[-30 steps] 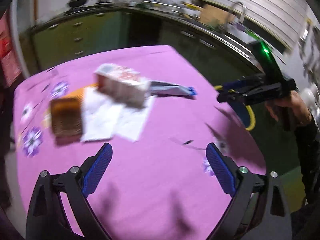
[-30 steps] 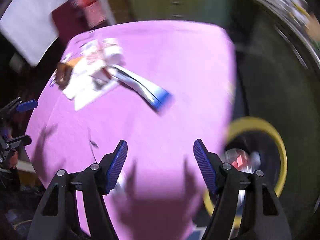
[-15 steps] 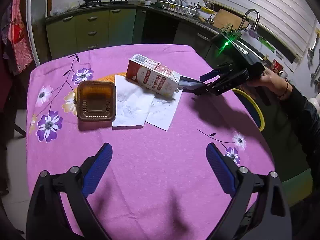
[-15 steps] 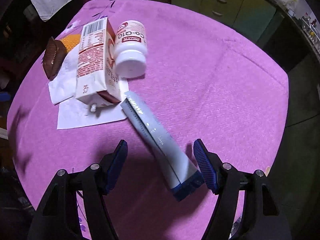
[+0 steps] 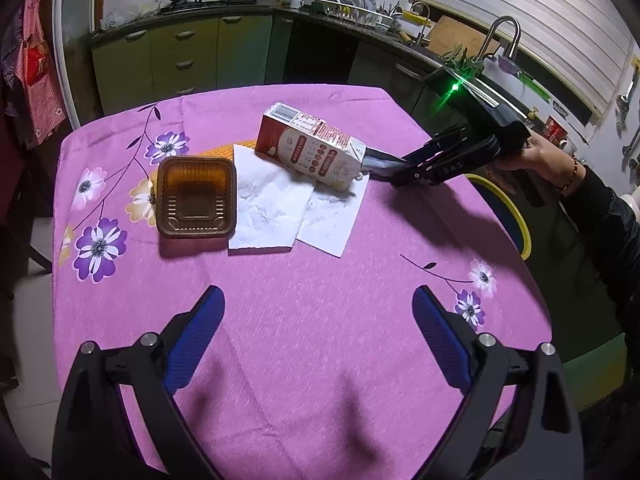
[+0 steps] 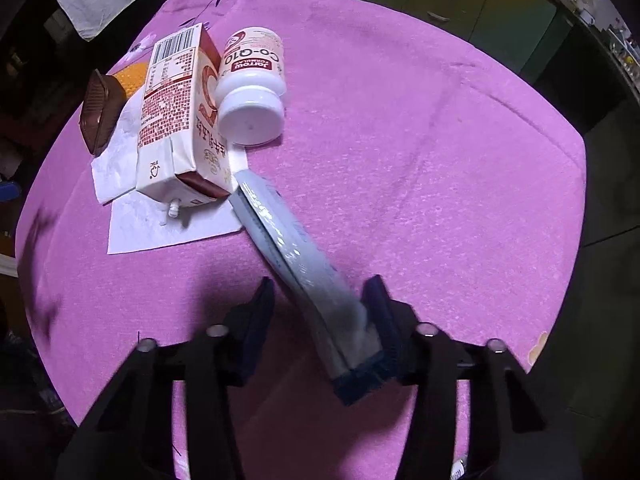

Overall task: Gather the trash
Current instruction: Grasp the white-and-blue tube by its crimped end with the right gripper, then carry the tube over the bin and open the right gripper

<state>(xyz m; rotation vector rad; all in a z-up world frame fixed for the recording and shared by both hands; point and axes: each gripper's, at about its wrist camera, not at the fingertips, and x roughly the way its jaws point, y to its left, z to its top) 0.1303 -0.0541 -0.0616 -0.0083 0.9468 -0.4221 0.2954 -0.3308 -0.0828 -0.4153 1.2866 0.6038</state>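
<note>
Tube (image 6: 288, 252): lies on the table (image 6: 420, 140), long axis running from the carton (image 6: 180, 120) toward the right tool (image 6: 324, 312), capped end between its fingers.
Right tool: partly closed around the tube; firm grip unclear.
Left tool (image 5: 320, 328): wide open, empty, well apart.
Right view only: white bottle (image 6: 250, 88) behind the carton.

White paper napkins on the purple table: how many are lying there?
2. One napkin lies beside the brown tray; the second napkin lies partly under it, below the milk carton. Both lie partly under the carton, which might hide more.
</note>
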